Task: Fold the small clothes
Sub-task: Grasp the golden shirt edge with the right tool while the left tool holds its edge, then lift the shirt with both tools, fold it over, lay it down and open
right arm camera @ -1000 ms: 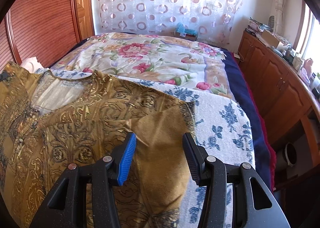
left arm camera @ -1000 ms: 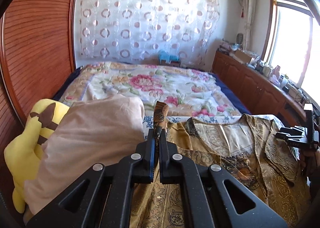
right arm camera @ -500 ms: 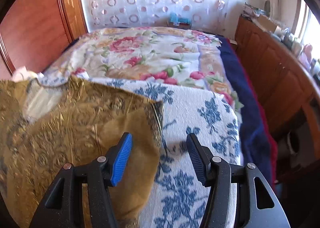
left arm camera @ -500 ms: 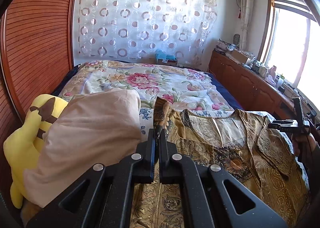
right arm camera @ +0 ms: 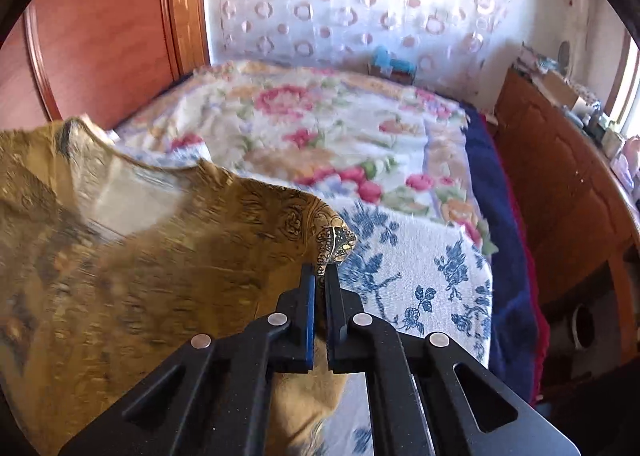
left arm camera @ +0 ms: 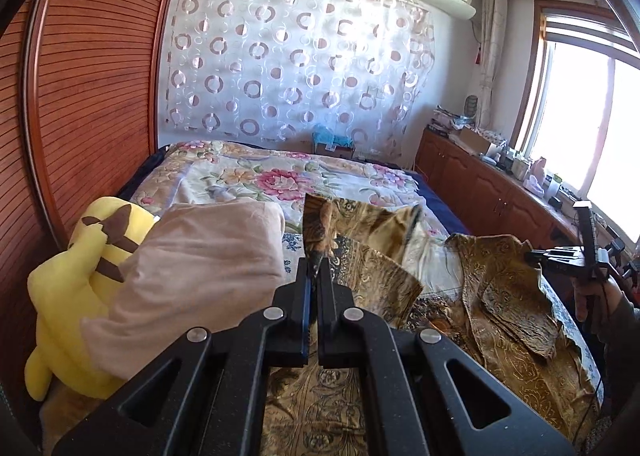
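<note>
A gold-brown patterned blouse (left arm camera: 504, 296) lies on the blue-flowered white cloth of the bed (right arm camera: 432, 276). My left gripper (left arm camera: 316, 276) is shut on the blouse's left shoulder edge and holds it lifted, so the cloth stands up above the fingertips. My right gripper (right arm camera: 322, 276) is shut on the blouse's right shoulder edge (right arm camera: 332, 240) and holds it raised off the bed; the blouse (right arm camera: 140, 276) hangs to its left. The right gripper also shows at the far right of the left wrist view (left arm camera: 536, 256).
A beige pillow (left arm camera: 192, 268) and a yellow plush toy (left arm camera: 76, 284) lie left of the blouse. A flowered quilt (left arm camera: 280, 180) covers the far bed. A wooden headboard (left arm camera: 88, 96) stands at the left and a wooden cabinet (right arm camera: 560, 184) at the right.
My right gripper has closed on the blouse's right shoulder edge and lifted it. My left gripper has raised its held shoulder higher, and the blouse's top now folds up off the bed.
</note>
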Action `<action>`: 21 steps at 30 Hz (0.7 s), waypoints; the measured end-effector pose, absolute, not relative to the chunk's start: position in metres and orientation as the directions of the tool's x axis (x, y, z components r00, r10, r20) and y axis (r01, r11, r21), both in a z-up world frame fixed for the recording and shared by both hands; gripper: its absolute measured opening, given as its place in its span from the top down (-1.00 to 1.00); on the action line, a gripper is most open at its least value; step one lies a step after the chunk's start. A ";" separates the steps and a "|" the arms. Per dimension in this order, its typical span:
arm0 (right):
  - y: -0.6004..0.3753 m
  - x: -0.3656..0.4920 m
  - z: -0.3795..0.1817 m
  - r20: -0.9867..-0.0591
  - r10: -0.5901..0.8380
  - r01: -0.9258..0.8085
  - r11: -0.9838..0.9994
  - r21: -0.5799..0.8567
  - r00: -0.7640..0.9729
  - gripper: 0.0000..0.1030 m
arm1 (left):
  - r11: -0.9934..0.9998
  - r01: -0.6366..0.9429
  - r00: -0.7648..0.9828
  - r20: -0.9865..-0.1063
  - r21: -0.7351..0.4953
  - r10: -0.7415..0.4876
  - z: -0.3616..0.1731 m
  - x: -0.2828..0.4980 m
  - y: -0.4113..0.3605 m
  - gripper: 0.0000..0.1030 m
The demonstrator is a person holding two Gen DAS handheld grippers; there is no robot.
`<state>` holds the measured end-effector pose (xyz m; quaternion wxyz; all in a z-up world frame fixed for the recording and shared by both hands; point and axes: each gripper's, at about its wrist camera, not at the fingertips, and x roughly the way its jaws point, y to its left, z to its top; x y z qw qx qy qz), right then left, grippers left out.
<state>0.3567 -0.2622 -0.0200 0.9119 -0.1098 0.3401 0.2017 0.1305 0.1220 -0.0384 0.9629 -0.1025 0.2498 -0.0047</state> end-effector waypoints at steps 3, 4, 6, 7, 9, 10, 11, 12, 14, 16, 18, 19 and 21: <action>-0.273 0.326 -0.004 -0.612 0.324 -0.440 0.897 -0.043 0.721 0.93 | 0.979 -0.048 0.883 -0.467 -0.198 -0.051 -0.032 0.115 0.127 0.94; -0.276 0.315 0.002 -0.594 0.334 -0.441 0.896 -0.040 0.732 0.93 | 0.980 -0.046 0.884 -0.466 -0.196 -0.052 -0.031 0.110 0.126 0.94; -0.280 0.292 0.006 -0.567 0.349 -0.447 0.894 -0.038 0.746 0.94 | 0.983 -0.041 0.890 -0.455 -0.178 -0.046 -0.028 0.097 0.124 0.94; -0.284 0.280 0.008 -0.553 0.355 -0.447 0.894 -0.037 0.754 0.94 | 0.984 -0.039 0.892 -0.449 -0.173 -0.043 -0.027 0.091 0.123 0.94; -0.294 0.256 0.011 -0.527 0.369 -0.448 0.894 -0.025 0.765 0.94 | 0.983 -0.040 0.900 -0.435 -0.177 -0.042 -0.027 0.076 0.124 0.94; -0.300 0.244 0.011 -0.518 0.373 -0.447 0.894 -0.021 0.770 0.94 | 0.982 -0.041 0.902 -0.429 -0.182 -0.042 -0.027 0.069 0.125 0.94; -0.305 0.233 0.010 -0.512 0.375 -0.446 0.895 -0.017 0.773 0.94 | 0.981 -0.043 0.904 -0.427 -0.187 -0.042 -0.027 0.063 0.127 0.94; -0.311 0.223 0.009 -0.508 0.379 -0.447 0.894 -0.014 0.774 0.94 | 0.980 -0.044 0.905 -0.424 -0.192 -0.042 -0.028 0.055 0.128 0.94; -0.320 0.200 0.005 -0.502 0.376 -0.444 0.896 -0.018 0.779 0.94 | 0.978 -0.046 0.906 -0.420 -0.201 -0.044 -0.030 0.040 0.130 0.94; -0.330 0.178 -0.002 -0.499 0.387 -0.446 0.895 0.001 0.775 0.94 | 0.969 -0.019 0.897 -0.432 -0.245 -0.092 -0.036 0.021 0.130 0.94; -0.340 0.159 -0.009 -0.502 0.380 -0.419 0.907 0.039 0.777 0.94 | 0.975 -0.022 0.897 -0.435 -0.222 -0.079 -0.039 0.001 0.127 0.94; -0.346 0.148 -0.013 -0.500 0.391 -0.414 0.908 0.069 0.773 0.94 | 0.974 -0.025 0.895 -0.439 -0.227 -0.079 -0.042 -0.008 0.127 0.94; -0.354 0.128 -0.023 -0.496 0.407 -0.418 0.903 0.094 0.767 0.95 | 0.966 -0.027 0.885 -0.456 -0.256 -0.096 -0.052 -0.020 0.131 0.94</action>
